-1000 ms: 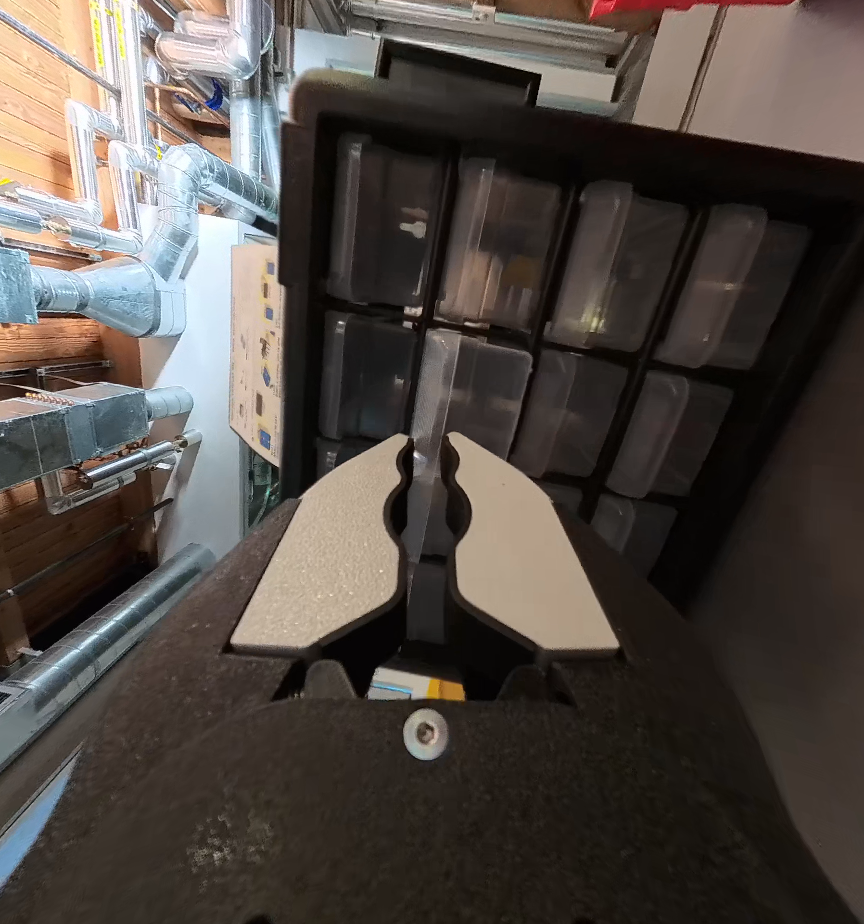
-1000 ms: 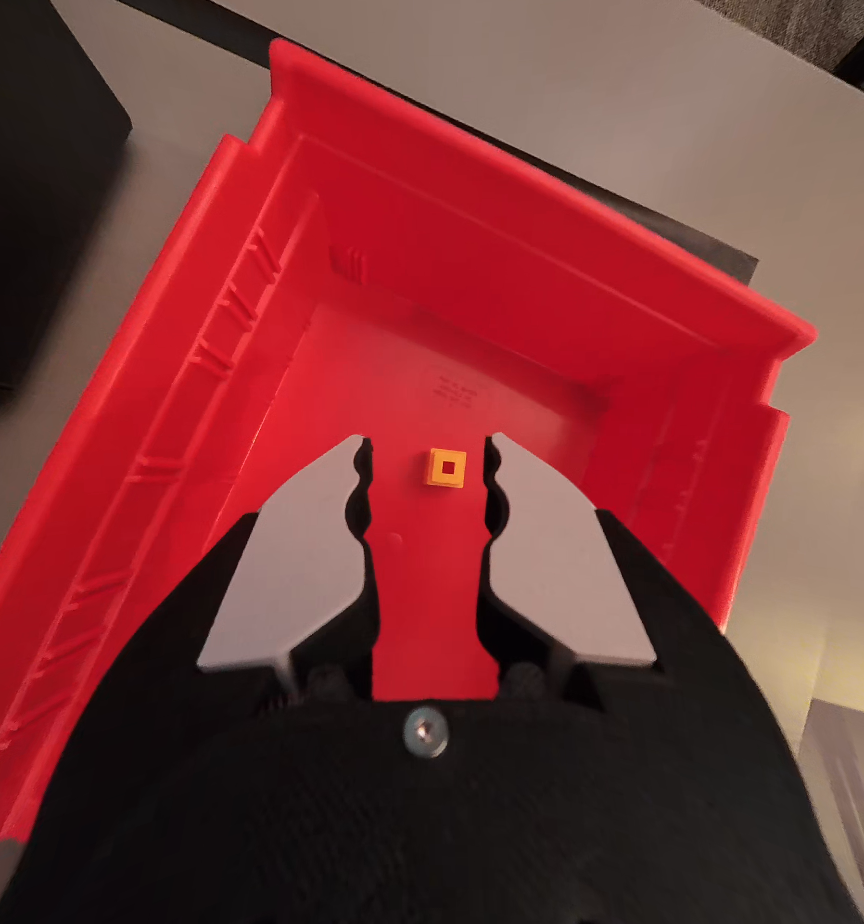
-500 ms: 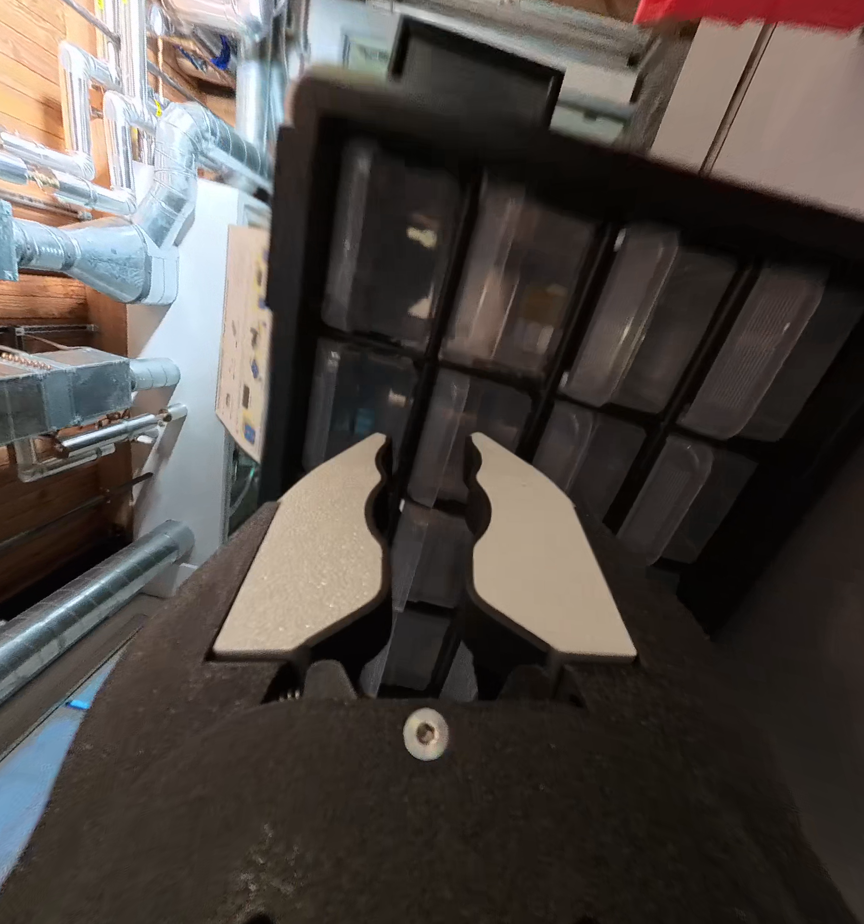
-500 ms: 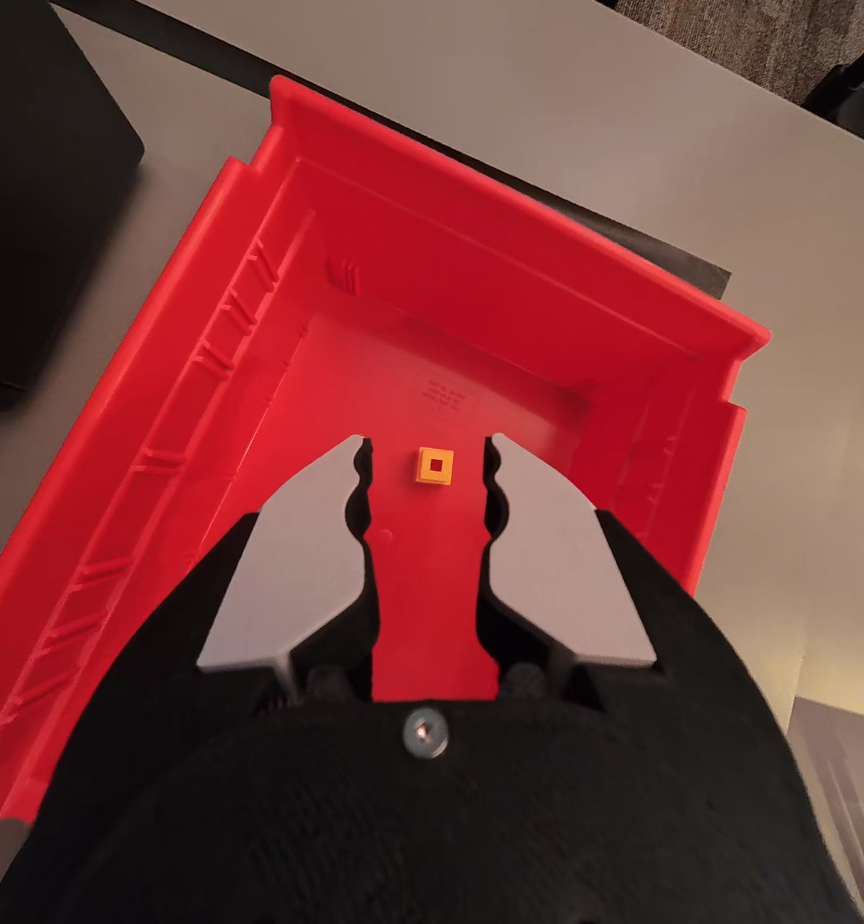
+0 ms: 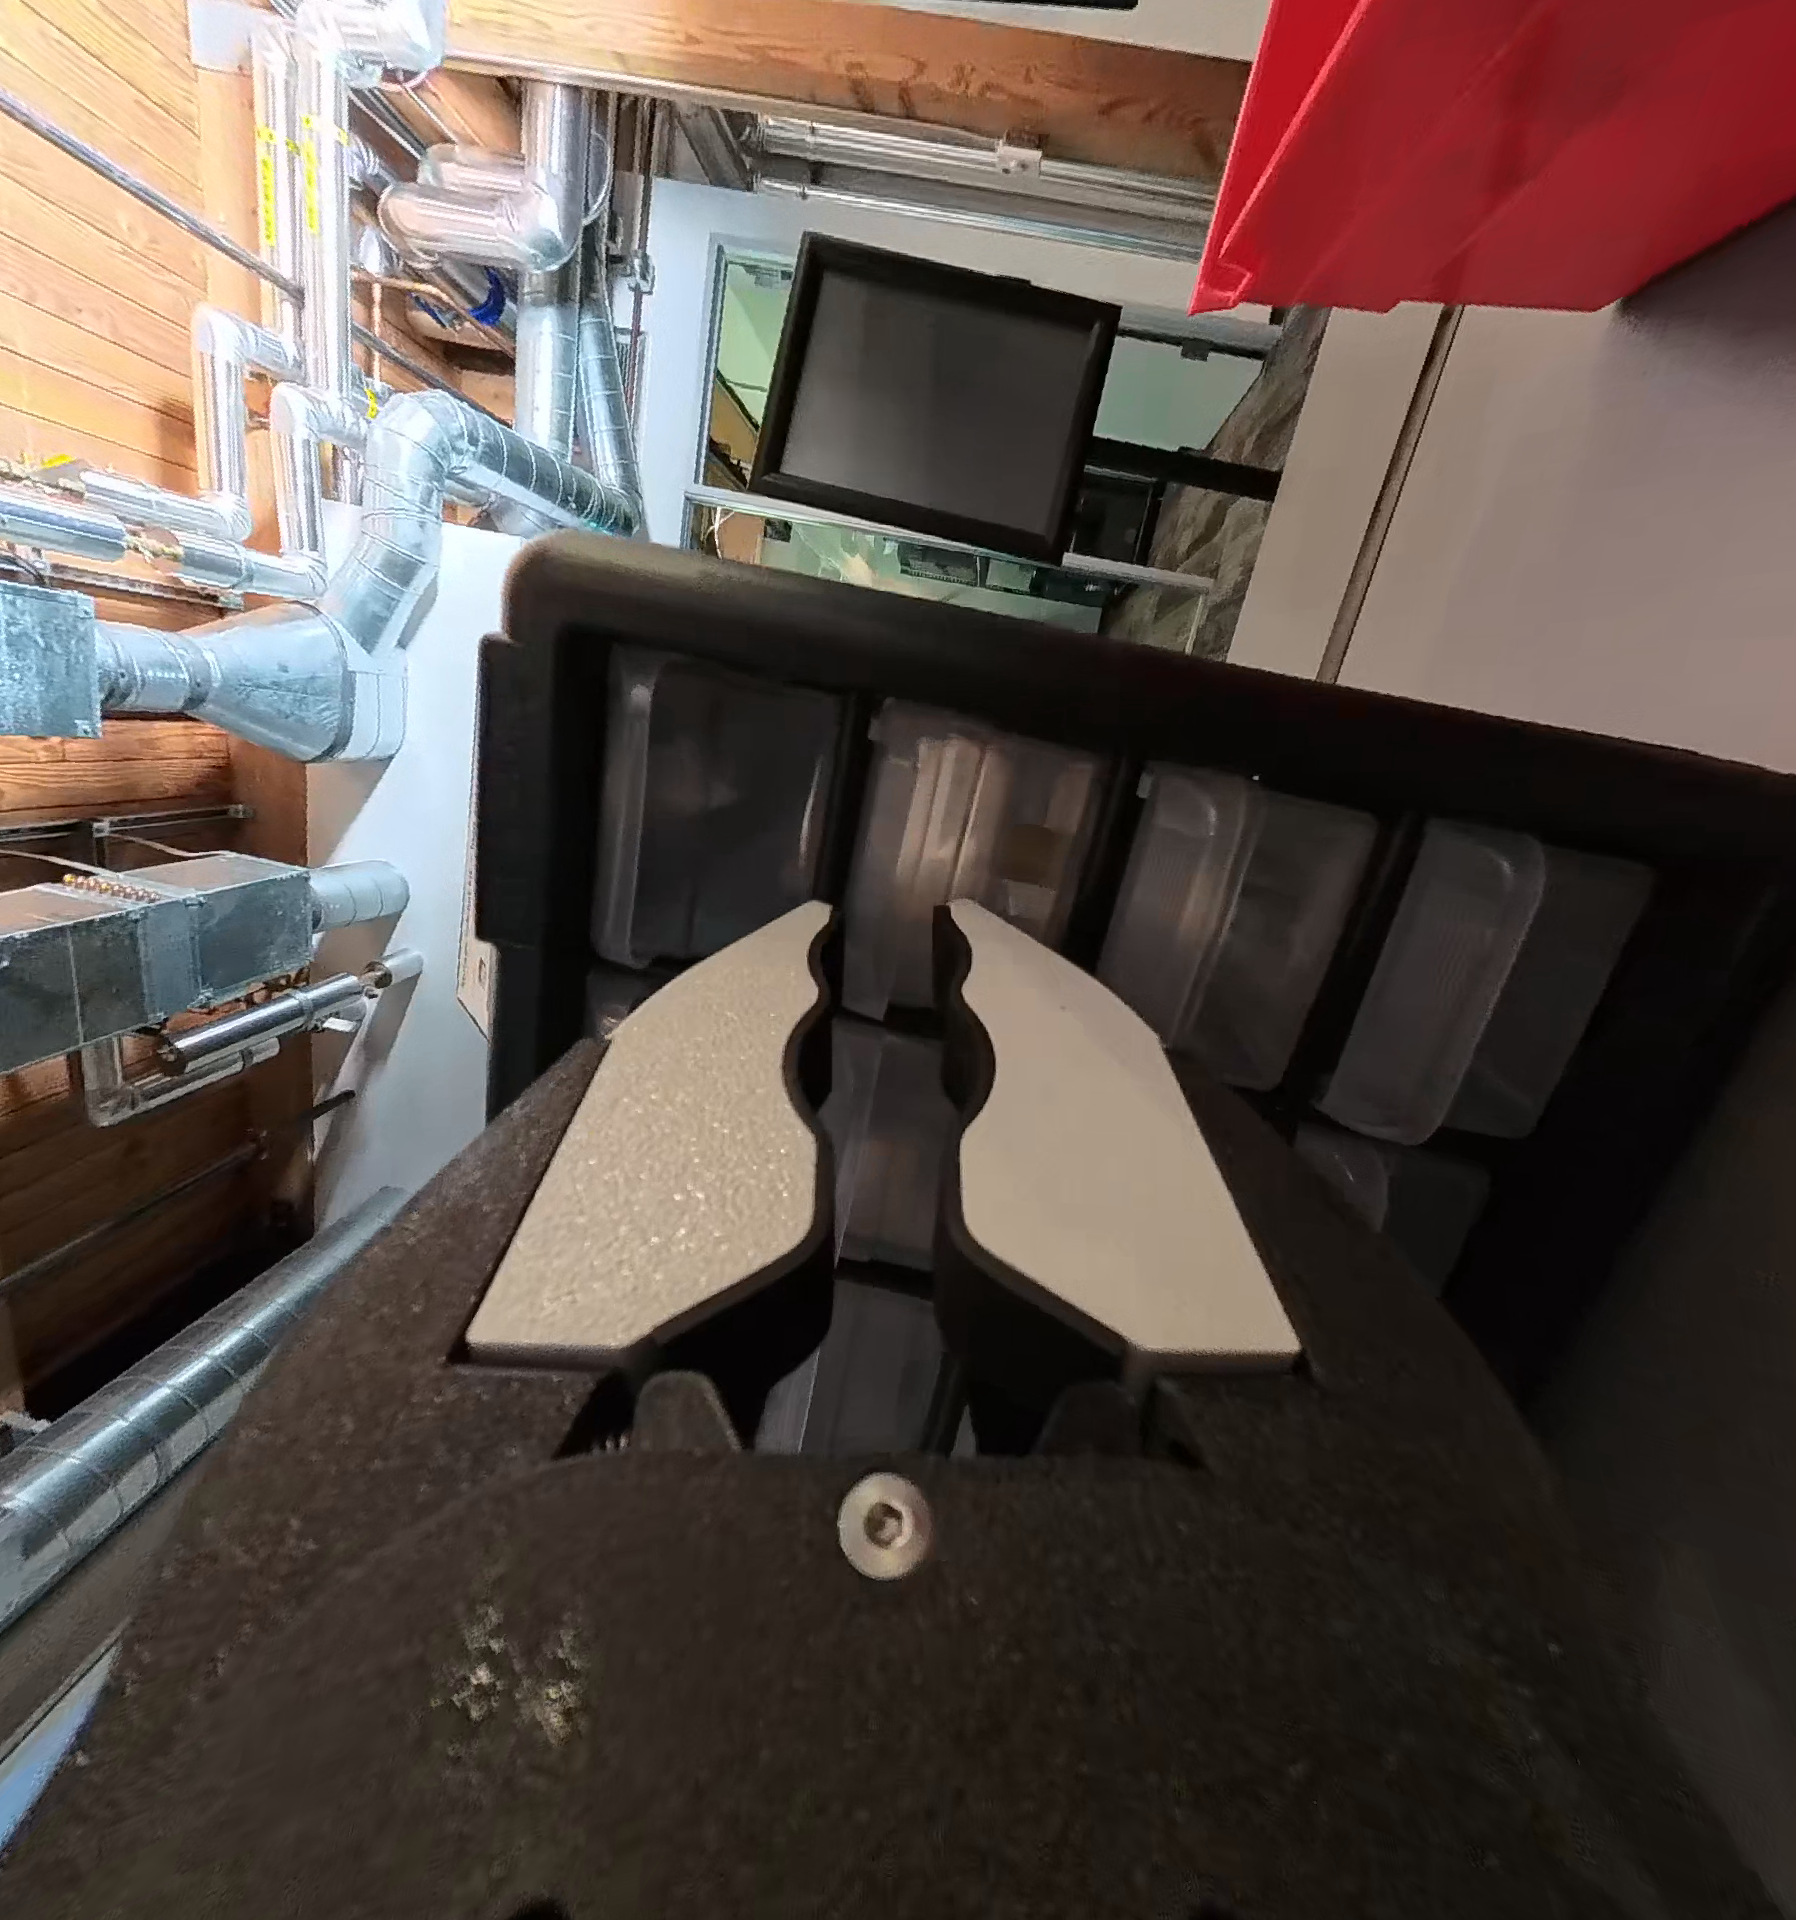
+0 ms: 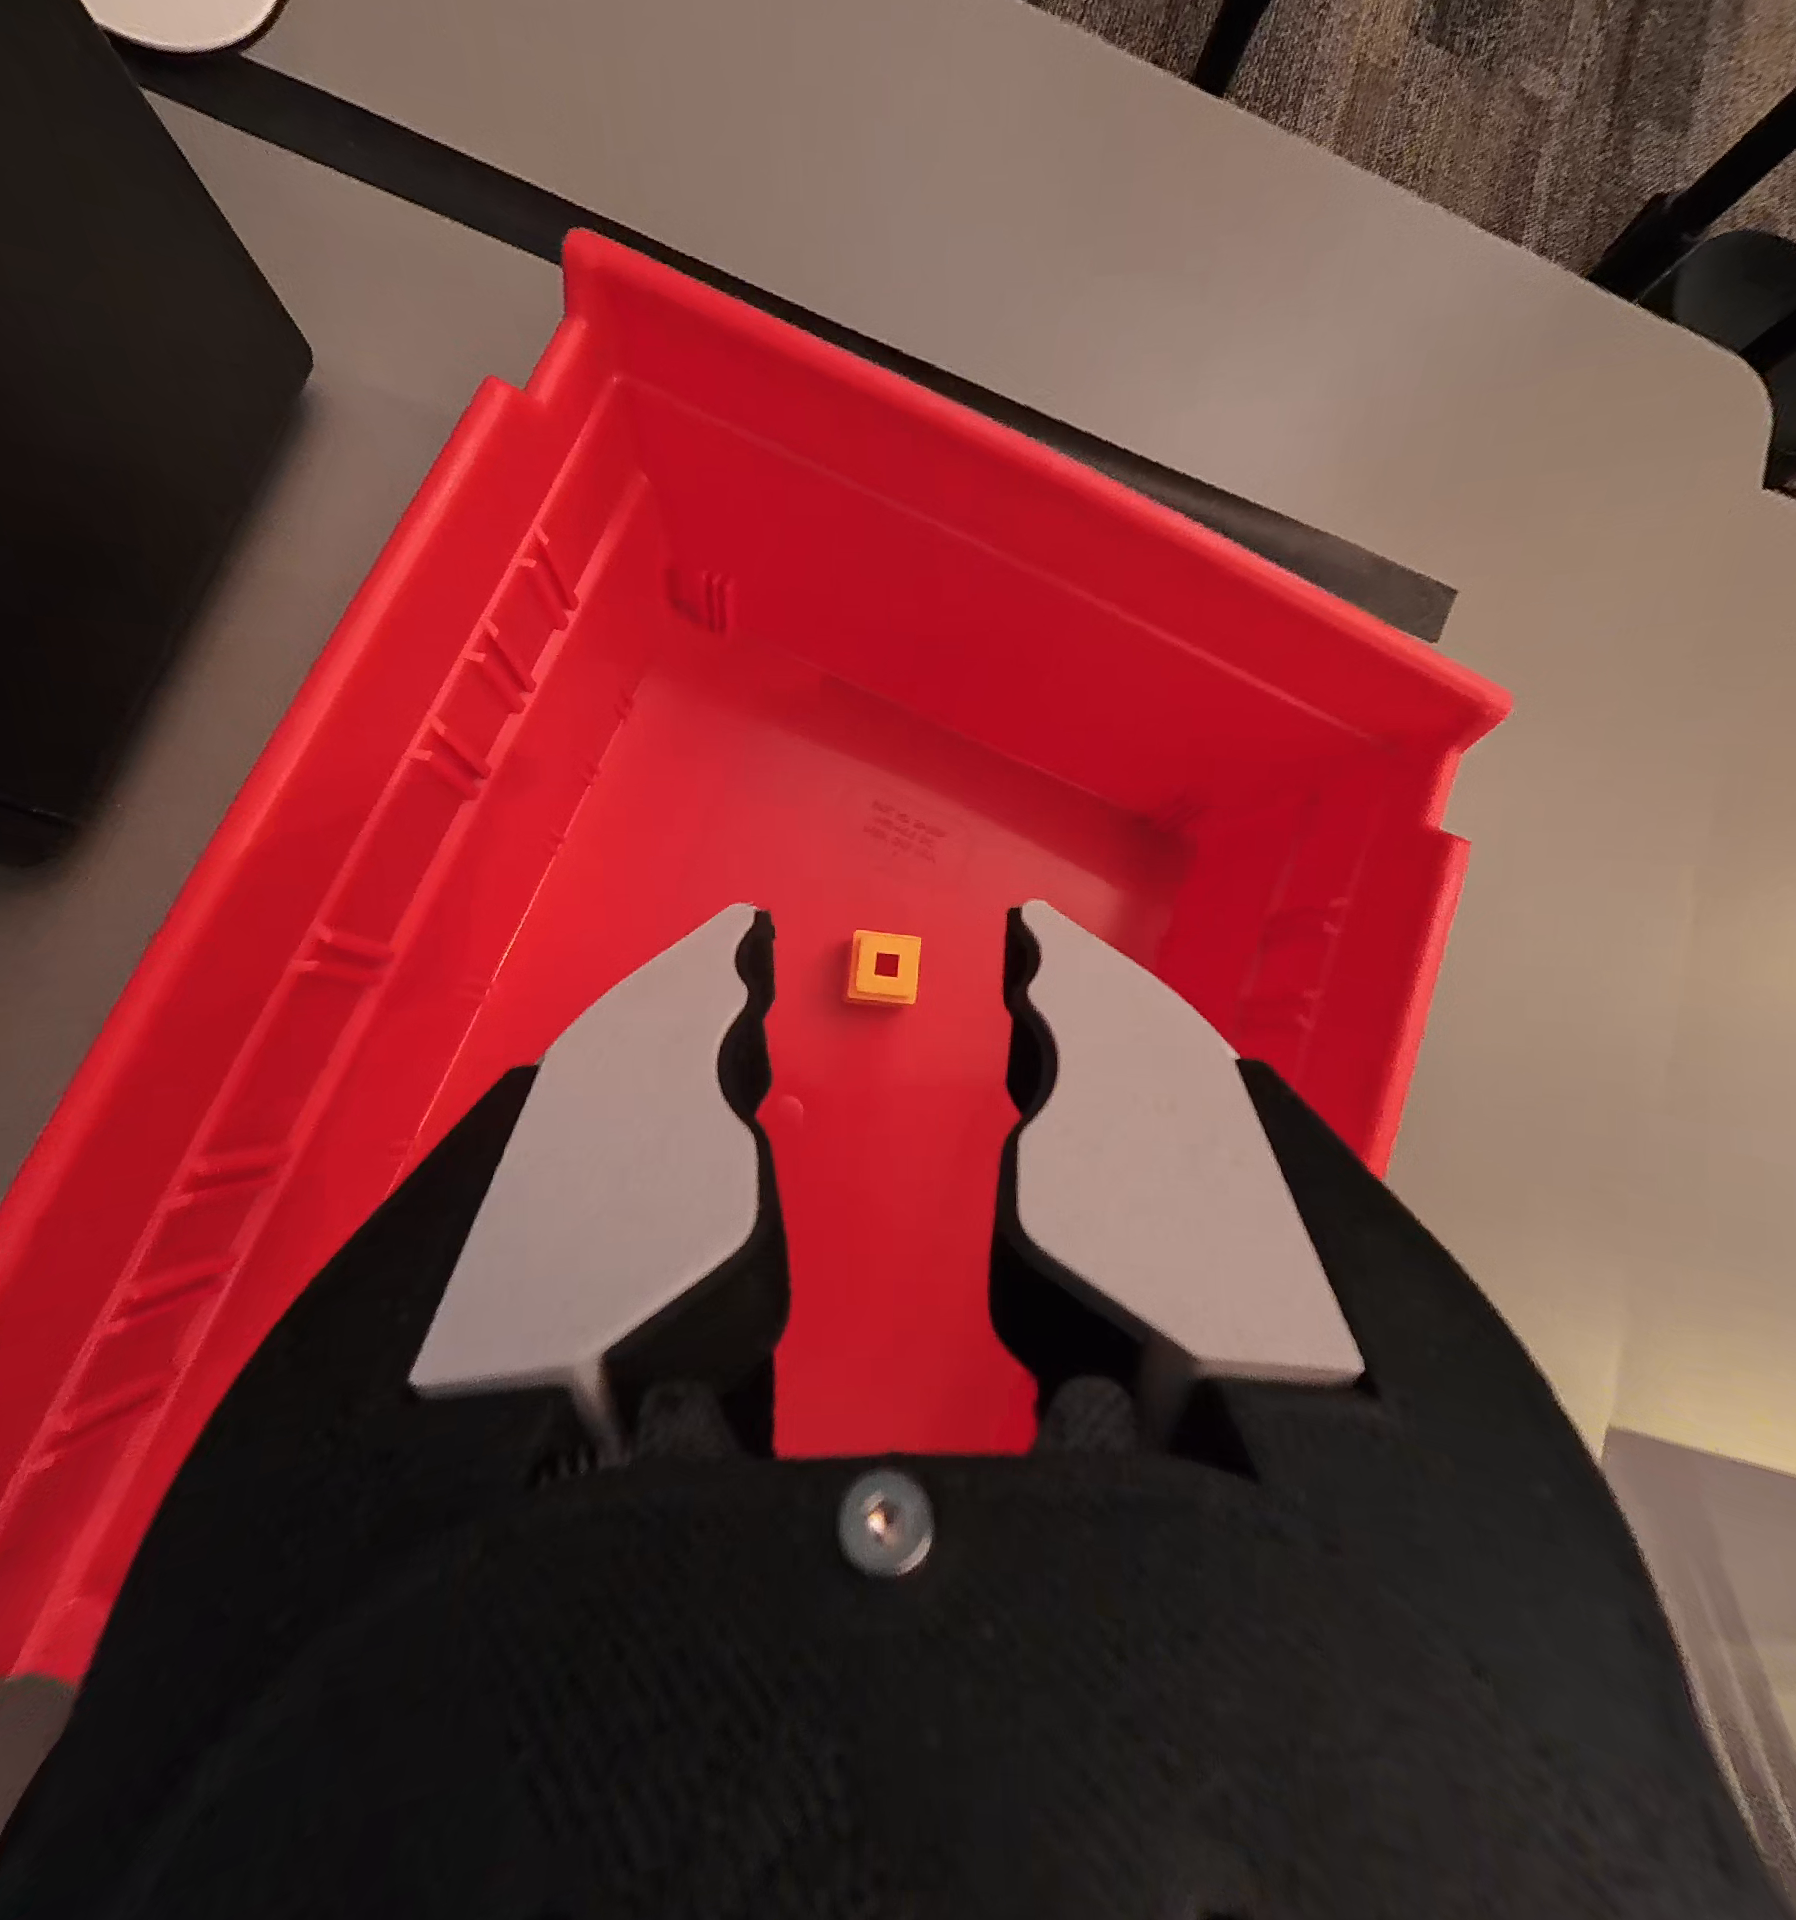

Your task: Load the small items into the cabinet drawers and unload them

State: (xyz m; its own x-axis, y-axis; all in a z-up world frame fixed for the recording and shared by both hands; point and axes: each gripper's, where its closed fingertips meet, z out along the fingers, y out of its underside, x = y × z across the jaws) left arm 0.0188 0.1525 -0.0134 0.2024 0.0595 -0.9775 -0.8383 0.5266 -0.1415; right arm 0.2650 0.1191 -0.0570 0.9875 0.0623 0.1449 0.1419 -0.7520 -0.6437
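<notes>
In the left wrist view, a black cabinet (image 5: 1081, 665) holds rows of clear plastic drawers, all pushed in. My left gripper (image 5: 883, 914) is open and empty, held just in front of the second drawer (image 5: 987, 831) of the end row; that drawer's clear handle shows in the gap between the jaws. In the right wrist view, my right gripper (image 6: 886, 914) is open and empty above a red bin (image 6: 977, 436). A small orange square piece (image 6: 881, 967) lies on the bin's floor, seen between my fingertips.
The bin stands on a grey table (image 6: 873, 156), with a black box (image 6: 73, 416) to its left and the table edge and carpet beyond. In the left wrist view, the red bin (image 5: 1496, 156), a dark monitor (image 5: 925, 416) and metal pipes (image 5: 406, 468) lie past the cabinet. The grippers' ends are close to 25 centimeters from one another.
My left gripper let go of a clear drawer handle, opened and drew back from the cabinet. My right gripper has lifted away from the bin; the orange piece stays on the floor.
</notes>
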